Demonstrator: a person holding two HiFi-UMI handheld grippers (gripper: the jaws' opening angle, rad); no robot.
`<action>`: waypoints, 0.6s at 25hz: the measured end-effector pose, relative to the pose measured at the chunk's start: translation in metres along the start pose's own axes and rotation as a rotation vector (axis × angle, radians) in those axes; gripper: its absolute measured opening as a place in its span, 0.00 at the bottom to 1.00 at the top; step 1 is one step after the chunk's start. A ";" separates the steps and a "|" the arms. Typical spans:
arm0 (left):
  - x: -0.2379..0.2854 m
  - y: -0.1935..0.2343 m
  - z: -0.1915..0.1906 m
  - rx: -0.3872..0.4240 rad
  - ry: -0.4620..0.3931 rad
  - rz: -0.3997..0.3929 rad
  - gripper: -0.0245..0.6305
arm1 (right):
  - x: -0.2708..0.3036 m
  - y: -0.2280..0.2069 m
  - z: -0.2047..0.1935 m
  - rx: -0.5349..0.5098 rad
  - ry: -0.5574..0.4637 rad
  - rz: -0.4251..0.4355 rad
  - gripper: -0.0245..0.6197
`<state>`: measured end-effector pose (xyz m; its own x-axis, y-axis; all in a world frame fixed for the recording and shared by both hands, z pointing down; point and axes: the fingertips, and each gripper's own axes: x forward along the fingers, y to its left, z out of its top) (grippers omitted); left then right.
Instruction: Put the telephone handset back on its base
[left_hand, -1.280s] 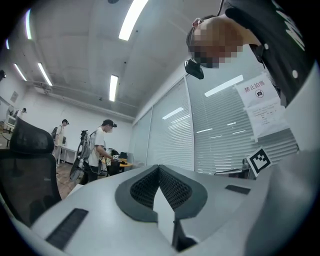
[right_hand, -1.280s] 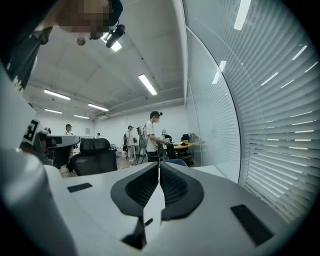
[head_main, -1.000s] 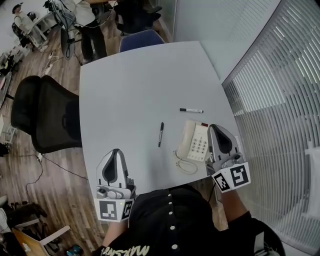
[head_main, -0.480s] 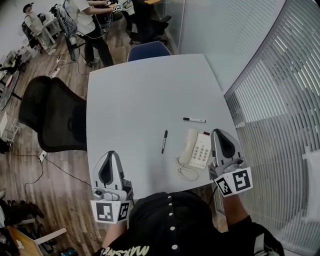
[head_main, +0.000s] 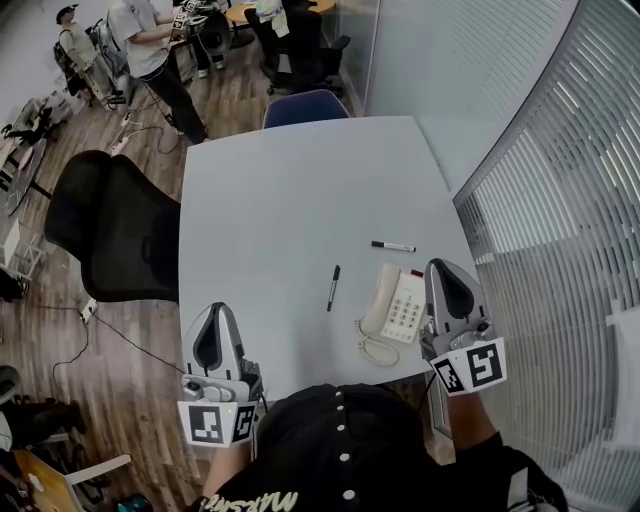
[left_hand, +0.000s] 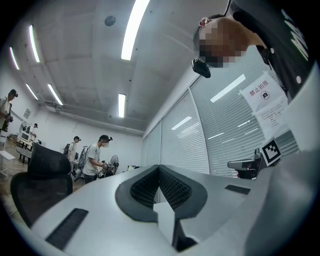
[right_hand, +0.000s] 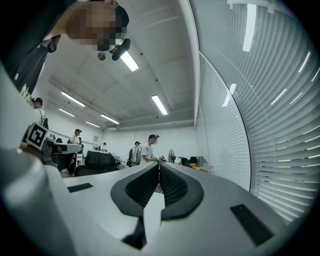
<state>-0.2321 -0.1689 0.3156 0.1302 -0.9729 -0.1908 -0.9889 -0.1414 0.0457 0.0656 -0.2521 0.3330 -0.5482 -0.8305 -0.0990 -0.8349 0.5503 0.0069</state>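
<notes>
Head view: telephone (head_main: 402, 308) sits at the near right edge of the table (head_main: 290, 190), with the handset (head_main: 377, 292) lying along the base's left side. Right gripper (head_main: 441, 264) is just right of the phone, apart from the handset. Left gripper (head_main: 219, 306) is well apart, off the near-left edge.

Left gripper view: left gripper (left_hand: 158, 167) has its jaws together with nothing between them. Paper notice (left_hand: 267, 102) hangs on the glass, print too small to read.

Right gripper view: right gripper (right_hand: 159, 164) has its jaws closed and empty.

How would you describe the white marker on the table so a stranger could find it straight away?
Start at the pale grey table, then its near right corner by the window blinds, where a cream telephone sits. Just beyond the telephone lies the marker, crosswise to the viewer; its white barrel sets it apart from the all-black pen lying left of the telephone.
</notes>
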 end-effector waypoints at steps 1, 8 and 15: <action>0.000 0.000 0.001 0.002 -0.002 0.000 0.06 | 0.001 0.001 0.000 -0.002 0.000 0.003 0.09; -0.004 0.000 0.000 0.009 0.001 0.009 0.06 | 0.004 0.004 0.004 -0.012 -0.008 0.019 0.09; -0.003 -0.003 0.001 0.002 0.001 0.009 0.06 | 0.008 0.013 -0.003 -0.013 0.012 0.054 0.09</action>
<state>-0.2297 -0.1654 0.3152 0.1214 -0.9743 -0.1898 -0.9902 -0.1322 0.0453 0.0497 -0.2520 0.3351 -0.5932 -0.8004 -0.0864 -0.8045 0.5935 0.0252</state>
